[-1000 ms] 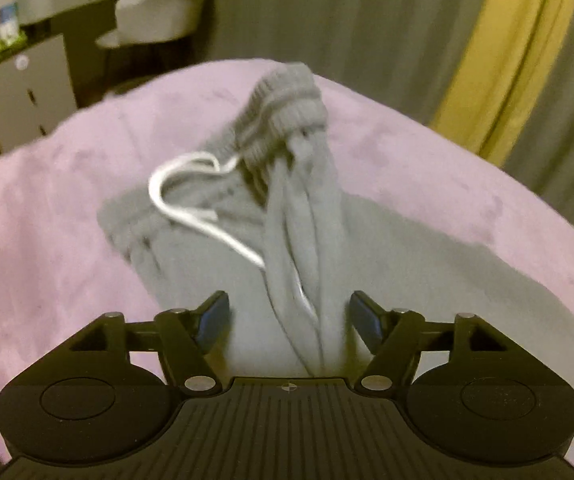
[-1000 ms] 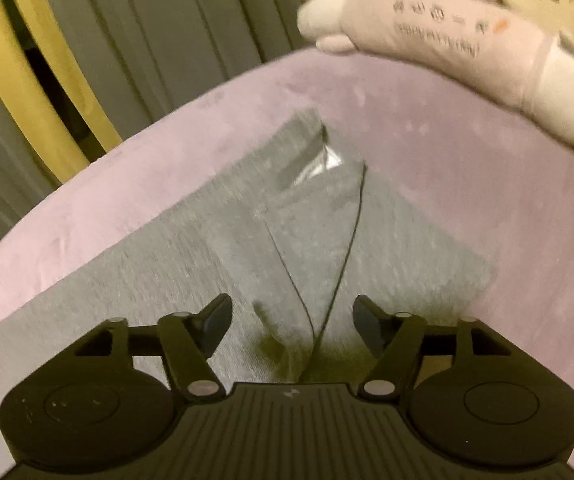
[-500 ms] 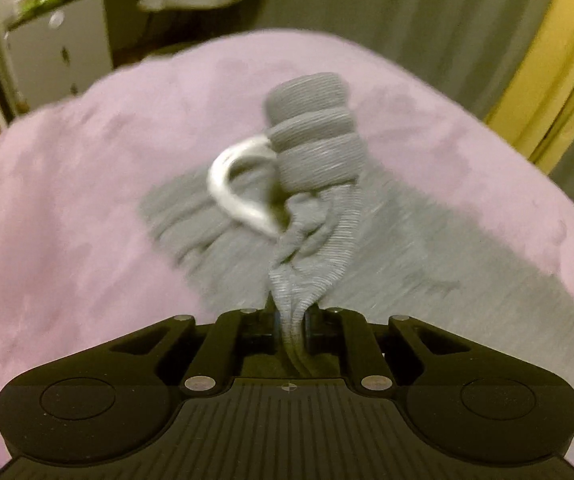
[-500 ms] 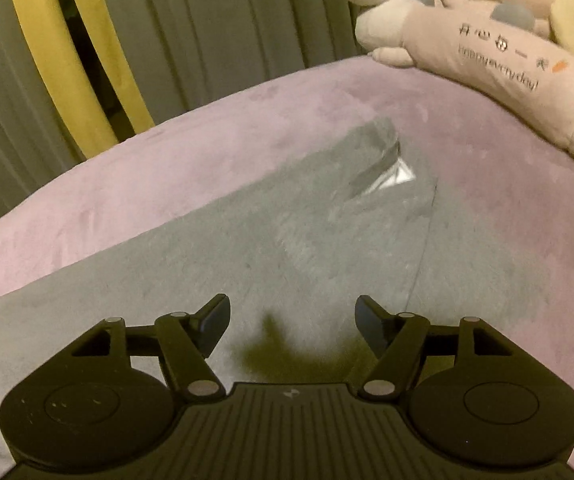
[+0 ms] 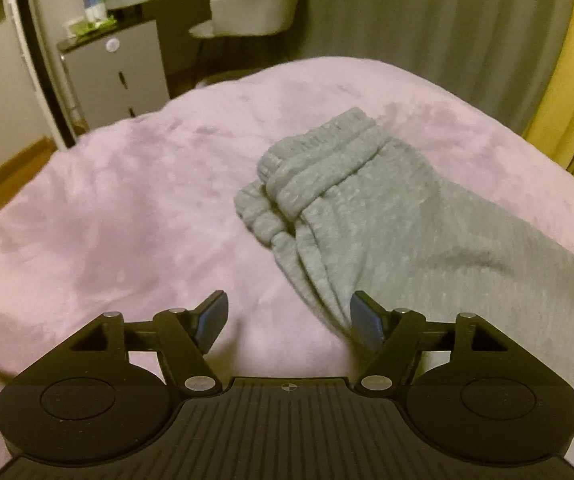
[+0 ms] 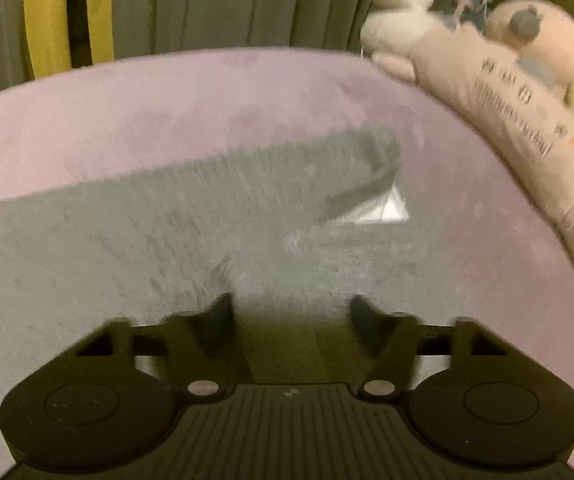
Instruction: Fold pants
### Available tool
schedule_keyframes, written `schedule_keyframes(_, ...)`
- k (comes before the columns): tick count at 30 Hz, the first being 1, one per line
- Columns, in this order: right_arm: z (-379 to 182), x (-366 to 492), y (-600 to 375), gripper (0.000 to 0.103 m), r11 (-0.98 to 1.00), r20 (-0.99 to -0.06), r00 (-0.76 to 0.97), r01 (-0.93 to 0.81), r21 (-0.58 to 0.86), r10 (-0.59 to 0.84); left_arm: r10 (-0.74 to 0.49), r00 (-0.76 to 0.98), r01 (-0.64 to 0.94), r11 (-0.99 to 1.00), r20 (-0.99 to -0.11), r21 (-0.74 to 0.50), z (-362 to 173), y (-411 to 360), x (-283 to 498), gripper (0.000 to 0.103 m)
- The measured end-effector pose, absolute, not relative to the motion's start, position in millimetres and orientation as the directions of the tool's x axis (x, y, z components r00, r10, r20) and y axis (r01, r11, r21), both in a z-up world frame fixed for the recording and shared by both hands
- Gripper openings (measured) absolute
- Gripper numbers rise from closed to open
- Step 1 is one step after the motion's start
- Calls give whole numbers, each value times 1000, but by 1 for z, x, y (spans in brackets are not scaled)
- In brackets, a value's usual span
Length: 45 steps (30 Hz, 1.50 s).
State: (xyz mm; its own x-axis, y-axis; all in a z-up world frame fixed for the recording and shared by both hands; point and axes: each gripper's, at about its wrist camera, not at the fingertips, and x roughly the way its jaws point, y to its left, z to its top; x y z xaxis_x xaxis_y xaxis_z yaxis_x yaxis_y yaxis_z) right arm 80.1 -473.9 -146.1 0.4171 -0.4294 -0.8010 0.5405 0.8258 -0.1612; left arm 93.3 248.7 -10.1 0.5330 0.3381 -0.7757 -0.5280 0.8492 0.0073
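In the left wrist view the left gripper (image 5: 287,320) hangs over the pink bedcover (image 5: 119,208) with its jaws standing wide, having just been opening, and nothing is between them; the grey pants (image 5: 367,216) lie on the cover just ahead and to the right, the ribbed waistband (image 5: 319,168) doubled over in a small stack, and one folded edge runs down to the inner face of the right-hand finger, though whether it touches I cannot tell. A pale chair (image 5: 259,4) and a cabinet (image 5: 115,68) stand well beyond the bed. In the right wrist view (a badly smeared picture) the right gripper (image 6: 291,324) sits low over the leg end of the pants (image 6: 167,232); its jaws have just been closing, yet in this frame they stand apart with only flat cloth and shadow below them, pads pressing on nothing that I can make out. A long plush toy (image 6: 507,120) lies along the far right of the bed. The risk I judge from here: if the right jaws shut on one layer only, the lower layer would stay behind and the fold go crooked; and the loosely stacked waistband could slump open if the cloth is dragged.
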Motion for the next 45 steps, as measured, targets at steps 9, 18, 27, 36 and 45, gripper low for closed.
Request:
schedule_keyframes(9, -104, -19, -525, 7, 692, -733, 495, 720, 46, -467, 272, 592, -461, 887, -759, -41, 8, 202, 76, 84)
schedule_keyframes(18, -116, -92, -581, 39, 490, -780, 422, 854, 173, -461, 204, 587, -339, 941, -784, -9, 7, 137, 93, 90)
schedule_keyframes(27, -121, -29, -540, 41, 713, -787, 567, 655, 250, -245, 105, 486, -253, 967, -868, -25, -27, 109, 125, 77)
schedule_keyframes(36, -117, 10, -484, 67, 834, -848, 422, 550, -42, -321, 150, 406, -107, 987, -902, 116, -46, 105, 117, 59)
schedule_keyframes(45, -74, 169, -306, 69, 923, -765, 575, 45, 383, 290, 108, 500, -50, 994, -859, 96, -54, 100, 139, 77)
